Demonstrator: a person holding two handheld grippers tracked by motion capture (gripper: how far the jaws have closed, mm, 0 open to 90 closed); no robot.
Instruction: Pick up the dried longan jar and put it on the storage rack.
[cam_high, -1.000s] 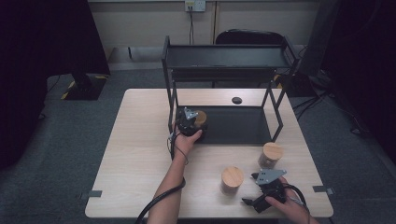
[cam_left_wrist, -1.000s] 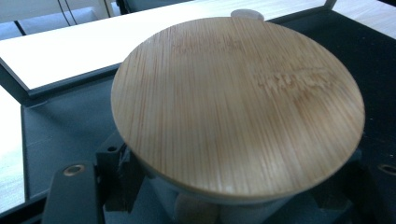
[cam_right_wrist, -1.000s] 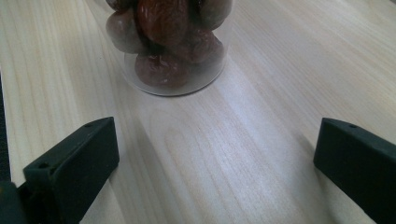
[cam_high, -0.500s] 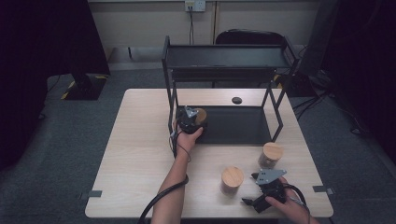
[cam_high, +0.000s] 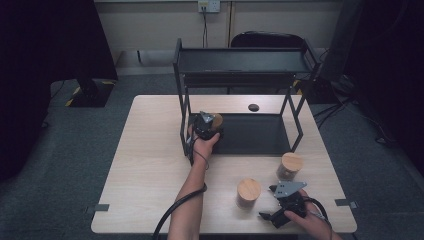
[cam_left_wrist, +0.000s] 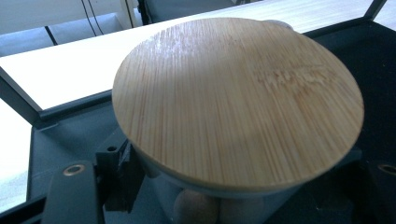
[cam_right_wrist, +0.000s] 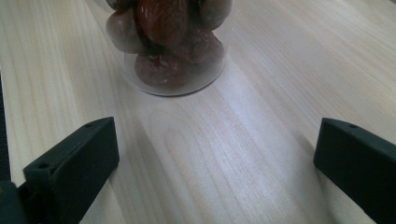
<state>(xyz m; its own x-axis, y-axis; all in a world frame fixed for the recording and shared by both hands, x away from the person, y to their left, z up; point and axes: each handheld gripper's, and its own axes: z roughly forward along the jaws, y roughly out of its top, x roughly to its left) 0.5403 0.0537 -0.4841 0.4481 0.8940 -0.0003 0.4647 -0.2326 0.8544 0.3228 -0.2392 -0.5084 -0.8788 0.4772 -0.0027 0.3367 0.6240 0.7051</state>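
My left gripper (cam_high: 206, 125) is shut on a glass jar with a round bamboo lid (cam_high: 216, 120), at the left end of the black rack's lower shelf (cam_high: 250, 135). In the left gripper view the lid (cam_left_wrist: 238, 98) looms close, and the black jaws clamp the glass body under it, with my left gripper (cam_left_wrist: 219, 198) low in the frame. My right gripper (cam_high: 286, 194) stands open near the table's front right edge. Its jaws are spread wide over bare wood (cam_right_wrist: 214, 130). Just ahead of them stands a glass jar of reddish-brown fruit (cam_right_wrist: 168, 42).
Two bamboo-lidded jars stand on the light wooden table (cam_high: 150, 165): one at front centre (cam_high: 248, 191), one near the rack's right front leg (cam_high: 291, 165). The rack has an upper shelf (cam_high: 245, 62). A small black disc (cam_high: 253, 107) lies behind it.
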